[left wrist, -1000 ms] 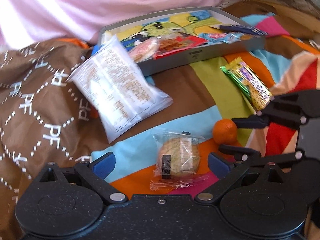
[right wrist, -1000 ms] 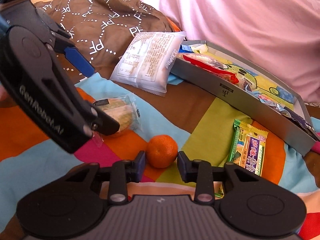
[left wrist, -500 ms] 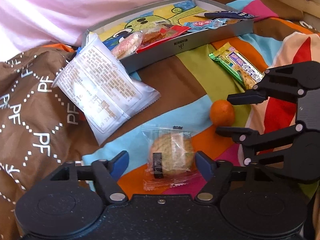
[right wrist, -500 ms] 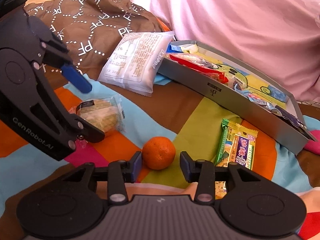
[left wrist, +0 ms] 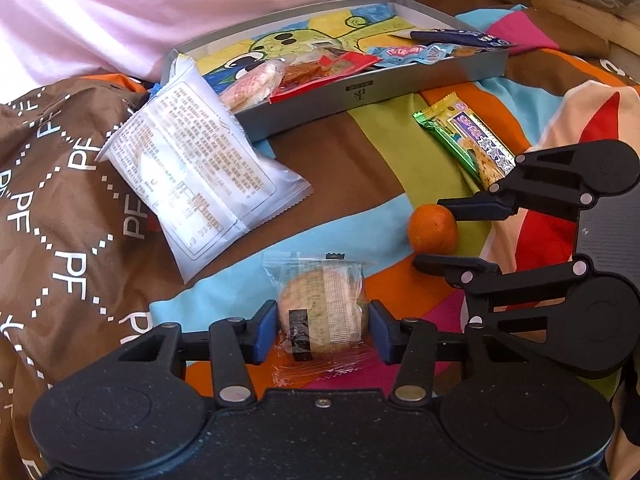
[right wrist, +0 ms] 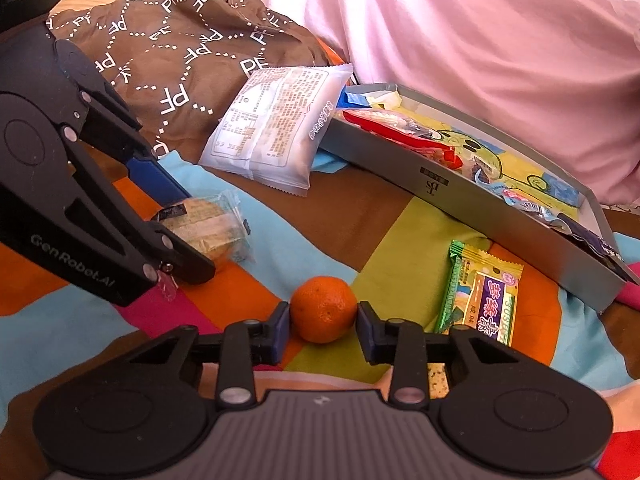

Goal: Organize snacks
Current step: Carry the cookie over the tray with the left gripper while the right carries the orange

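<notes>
A wrapped round cookie (left wrist: 322, 312) lies on the colourful blanket, and my left gripper (left wrist: 322, 332) is shut on it, blue pads (left wrist: 266, 330) pressing both sides of the wrapper. The cookie (right wrist: 204, 226) also shows between the left gripper's fingers in the right wrist view. My right gripper (right wrist: 323, 330) is shut on a small tangerine (right wrist: 323, 308) that rests on the blanket; in the left wrist view the tangerine (left wrist: 432, 233) sits between its black fingers. The grey snack box (left wrist: 400, 88) behind holds several packets.
A large white packet (left wrist: 192, 176) leans on the box's left corner and a brown patterned cloth (left wrist: 60, 200). A green and yellow bar (right wrist: 480, 296) lies right of the tangerine. Pink fabric (right wrist: 480, 40) rises behind the box (right wrist: 500, 216).
My left gripper moved forward and its jaws closed from wide open onto the cookie. The right gripper's jaws narrowed against the tangerine.
</notes>
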